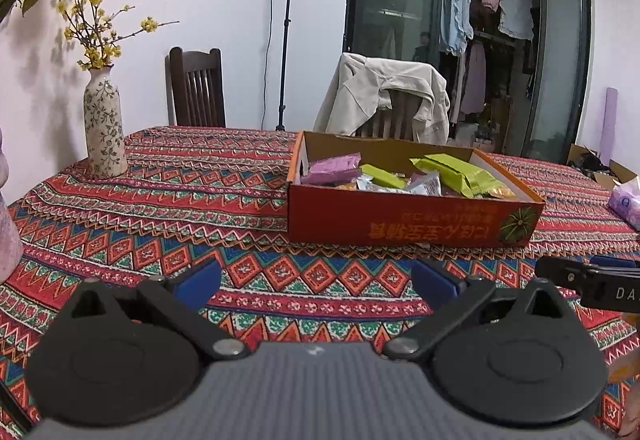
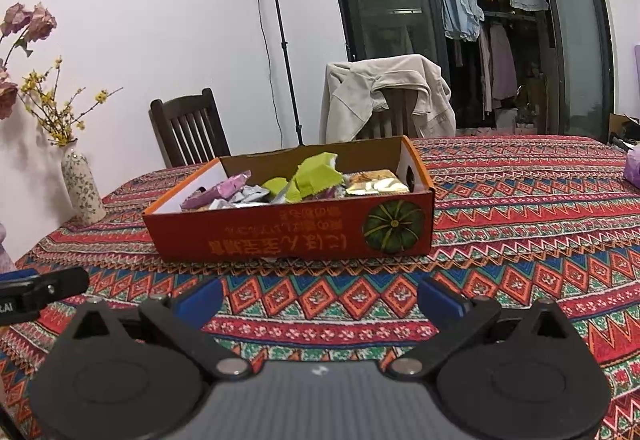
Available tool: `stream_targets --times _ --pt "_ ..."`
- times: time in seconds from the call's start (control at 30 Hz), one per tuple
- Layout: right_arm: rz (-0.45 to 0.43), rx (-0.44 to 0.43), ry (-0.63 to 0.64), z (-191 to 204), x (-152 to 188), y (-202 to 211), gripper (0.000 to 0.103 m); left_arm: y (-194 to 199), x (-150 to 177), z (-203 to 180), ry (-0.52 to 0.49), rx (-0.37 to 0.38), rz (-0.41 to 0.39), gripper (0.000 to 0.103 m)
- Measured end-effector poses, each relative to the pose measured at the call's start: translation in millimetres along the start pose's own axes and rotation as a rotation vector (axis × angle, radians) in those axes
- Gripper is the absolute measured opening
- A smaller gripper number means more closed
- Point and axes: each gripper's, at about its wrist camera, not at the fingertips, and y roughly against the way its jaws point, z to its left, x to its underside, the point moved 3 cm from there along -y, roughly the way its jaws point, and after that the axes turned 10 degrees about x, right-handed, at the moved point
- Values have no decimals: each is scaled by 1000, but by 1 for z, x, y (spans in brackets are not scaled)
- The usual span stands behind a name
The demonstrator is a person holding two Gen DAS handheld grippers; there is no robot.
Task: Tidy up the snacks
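An orange-red cardboard box (image 1: 400, 218) (image 2: 288, 234) with a pumpkin picture sits on the patterned tablecloth and holds several snack packets: purple (image 1: 334, 166) (image 2: 230, 188), green (image 1: 460, 170) (image 2: 318, 172), silver (image 1: 426, 184) and yellow (image 2: 376, 182). My left gripper (image 1: 316, 282) hovers open over the cloth, short of the box, with nothing between its blue pads. My right gripper (image 2: 320, 298) is open too, empty, in front of the box's long side. Each gripper's tip shows at the edge of the other's view, right gripper (image 1: 588, 276) and left gripper (image 2: 40, 290).
A floral vase (image 1: 104, 130) (image 2: 82, 188) with yellow twigs stands at the table's left. Two chairs stand behind the table, one (image 1: 384, 104) draped with a beige jacket. A purple tissue pack (image 1: 626, 202) lies at the right edge. A light stand (image 2: 280, 40) stands by the wall.
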Motion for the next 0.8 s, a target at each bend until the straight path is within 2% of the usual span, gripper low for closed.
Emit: stream_targets --times 0.13,0.63,0.8 --pt "0 -23 -19 -5 4 3 103 -3 2 -5 -21 -14 22 103" --pt "28 -11 -21 -13 15 5 103 3 9 -15 -31 12 19 103" --pt "31 -5 -24 -14 18 7 103 3 9 -10 -5 5 26 103"
